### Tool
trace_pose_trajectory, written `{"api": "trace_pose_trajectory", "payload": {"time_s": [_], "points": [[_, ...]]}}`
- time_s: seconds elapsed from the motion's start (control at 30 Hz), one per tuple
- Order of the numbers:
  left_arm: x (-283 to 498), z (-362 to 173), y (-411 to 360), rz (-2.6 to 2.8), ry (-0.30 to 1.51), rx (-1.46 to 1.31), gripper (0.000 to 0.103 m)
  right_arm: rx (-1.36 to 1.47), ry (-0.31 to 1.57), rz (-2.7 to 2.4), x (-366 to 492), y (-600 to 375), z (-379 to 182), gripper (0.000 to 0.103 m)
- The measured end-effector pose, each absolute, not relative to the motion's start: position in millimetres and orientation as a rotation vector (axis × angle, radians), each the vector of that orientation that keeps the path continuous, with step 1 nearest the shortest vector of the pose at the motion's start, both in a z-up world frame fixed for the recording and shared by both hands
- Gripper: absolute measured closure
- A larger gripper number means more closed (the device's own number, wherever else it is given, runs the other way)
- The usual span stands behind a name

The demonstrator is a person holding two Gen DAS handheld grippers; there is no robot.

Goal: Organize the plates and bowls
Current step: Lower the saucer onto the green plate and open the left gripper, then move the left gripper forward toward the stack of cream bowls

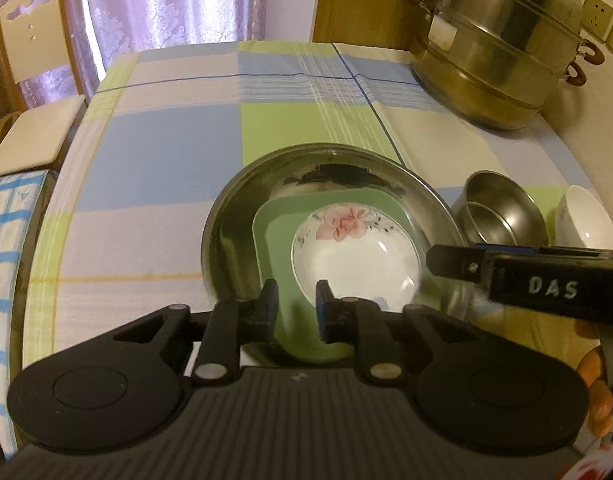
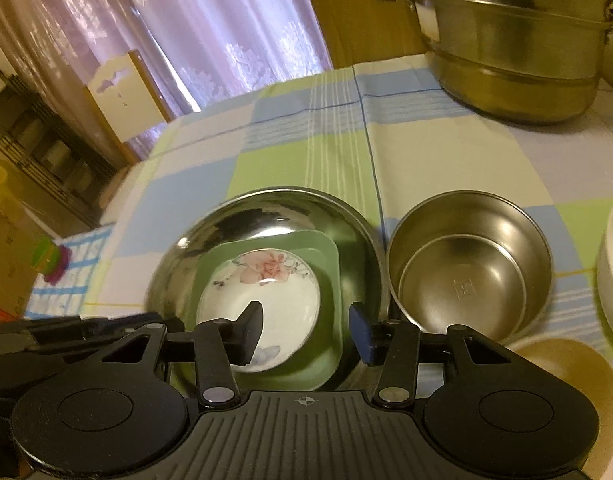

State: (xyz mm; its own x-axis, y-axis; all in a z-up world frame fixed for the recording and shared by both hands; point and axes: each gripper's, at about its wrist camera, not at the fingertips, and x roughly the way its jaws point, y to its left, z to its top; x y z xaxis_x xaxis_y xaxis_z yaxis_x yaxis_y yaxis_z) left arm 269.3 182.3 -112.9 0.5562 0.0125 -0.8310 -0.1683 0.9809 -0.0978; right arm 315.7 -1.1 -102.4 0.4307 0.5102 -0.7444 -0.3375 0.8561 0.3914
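Stack on the checked tablecloth (image 1: 154,140): wide stainless-steel basin (image 1: 242,216) at the bottom, green square plate (image 1: 272,224) nested inside it, white floral dish (image 1: 354,248) resting in the plate. Flower print sits on the dish's far inner wall.

Left gripper (image 1: 296,306) hovers over the near rim of the stack, jaws narrowly parted, pads not pressing on anything; green plate edge and dish edge show through the gap. Right gripper (image 2: 306,330) hangs just beside it, jaws moderately apart, clear of the dish and plate below. Nothing held in either.

To the right of the basin, just beside it: steel bowl (image 2: 470,264) with a smaller steel bowl nested inside. Further right, a white ceramic bowl (image 1: 586,220), partly cut off. Tan dish (image 2: 562,364) at the near right edge, mostly hidden.

Far right corner of the table: tiered steel steamer pot (image 1: 498,52) with brown handles. Cream chair (image 1: 30,60) at the left side, lilac curtain (image 1: 178,0) behind.
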Motion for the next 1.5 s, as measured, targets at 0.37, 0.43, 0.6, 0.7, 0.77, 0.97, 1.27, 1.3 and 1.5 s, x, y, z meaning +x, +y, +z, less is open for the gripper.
{"api": "trace_pose_trajectory", "payload": {"time_s": [0.37, 0.43, 0.6, 0.7, 0.77, 0.97, 1.27, 1.3, 1.5], "points": [[206.8, -94.2, 145.9, 0.125, 1.015, -0.178, 0.085, 0.297, 0.99, 0.579, 263.9, -56.6, -76.2, 0.052], [195.0, -93.2, 135.7, 0.121, 1.026, -0.179, 0.085, 0.312, 0.997, 0.589, 252.5, -68.9, -73.4, 0.052], [173.0, -88.5, 111.4, 0.118, 1.032, -0.195, 0.085, 0.322, 1.015, 0.596, 225.8, -97.6, -67.1, 0.052], [160.6, -84.4, 92.7, 0.105, 1.031, -0.188, 0.085, 0.328, 1.027, 0.597, 214.5, -114.5, -64.1, 0.052], [152.4, -81.3, 79.9, 0.099, 1.029, -0.182, 0.085, 0.326, 1.027, 0.595, 206.7, -124.5, -61.6, 0.052], [129.1, -72.9, 47.5, 0.087, 1.018, -0.17, 0.085, 0.282, 1.021, 0.598, 182.1, -149.3, -55.9, 0.051], [103.9, -66.7, 11.0, 0.083, 1.015, -0.17, 0.085, 0.189, 0.999, 0.553, 147.8, -181.8, -53.3, 0.052], [101.9, -66.1, 7.0, 0.082, 1.016, -0.169, 0.085, 0.177, 0.999, 0.547, 144.3, -184.6, -53.3, 0.051], [93.1, -65.1, -15.1, 0.064, 1.02, -0.16, 0.085, 0.167, 0.997, 0.529, 130.9, -201.4, -52.7, 0.051]]}}
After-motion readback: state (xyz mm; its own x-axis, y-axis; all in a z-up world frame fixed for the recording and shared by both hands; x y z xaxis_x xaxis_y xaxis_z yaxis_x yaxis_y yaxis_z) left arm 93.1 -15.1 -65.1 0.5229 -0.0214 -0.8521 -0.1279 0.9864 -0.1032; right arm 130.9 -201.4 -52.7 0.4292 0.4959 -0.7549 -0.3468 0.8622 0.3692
